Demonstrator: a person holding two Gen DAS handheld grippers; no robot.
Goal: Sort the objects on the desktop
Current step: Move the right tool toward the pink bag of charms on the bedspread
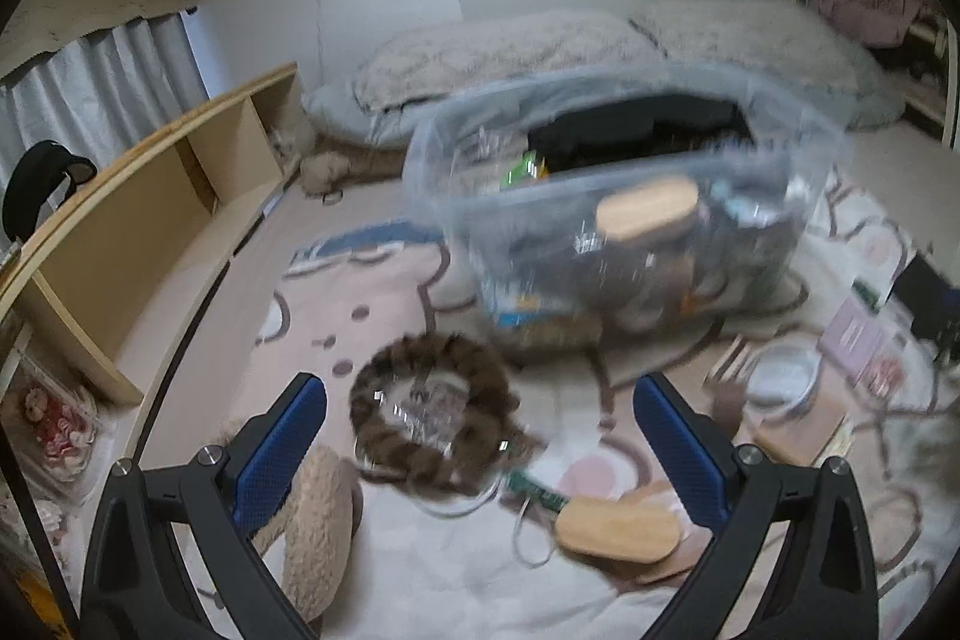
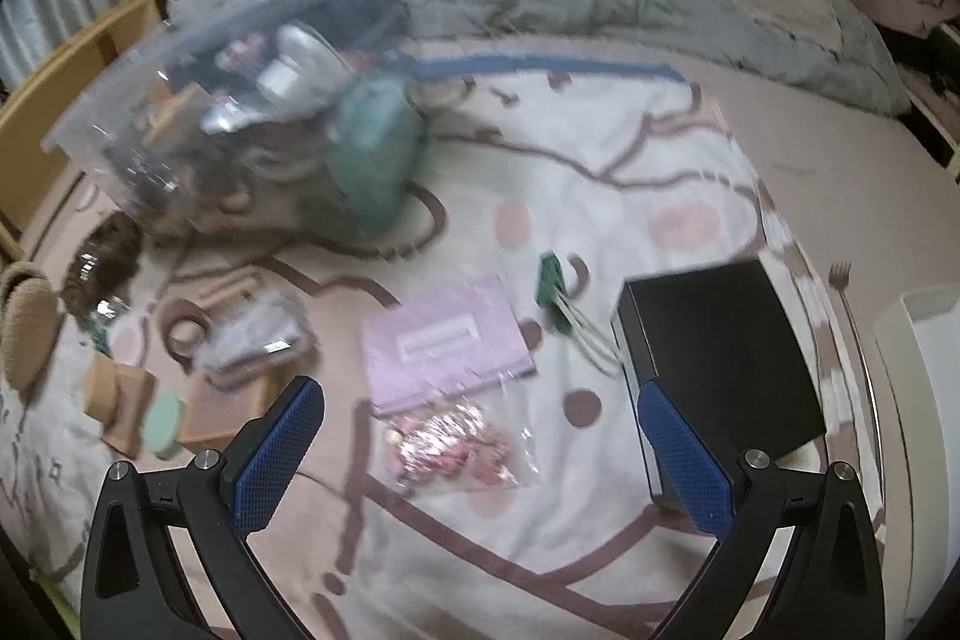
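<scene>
My left gripper [image 1: 480, 424] hangs wide open and empty over a patterned rug [image 1: 384, 292], its blue pads framing a brown furry ring [image 1: 429, 415] wrapped in clear film that lies near the rug's left edge. Just right of the ring sit a small green tag [image 1: 534, 491] on a white loop and a flat wooden oval [image 1: 618, 529]. Farther back on the rug, toward its far edge, stands a clear plastic bin [image 1: 624, 214], blurred, already stuffed with assorted things, a wooden piece among them.

My right gripper [image 2: 480, 442] is likewise spread wide, holding nothing. Between its pads lies a clear bag [image 2: 456, 445] of pink trinkets, touching a lilac card [image 2: 447, 340] just beyond it. A black box [image 2: 720, 346] rests at the rug's right edge, beside the right pad, with a fork [image 2: 843, 286] on the bare floor past it. The bin [image 2: 240, 100] appears at the rug's far left corner from this side.
</scene>
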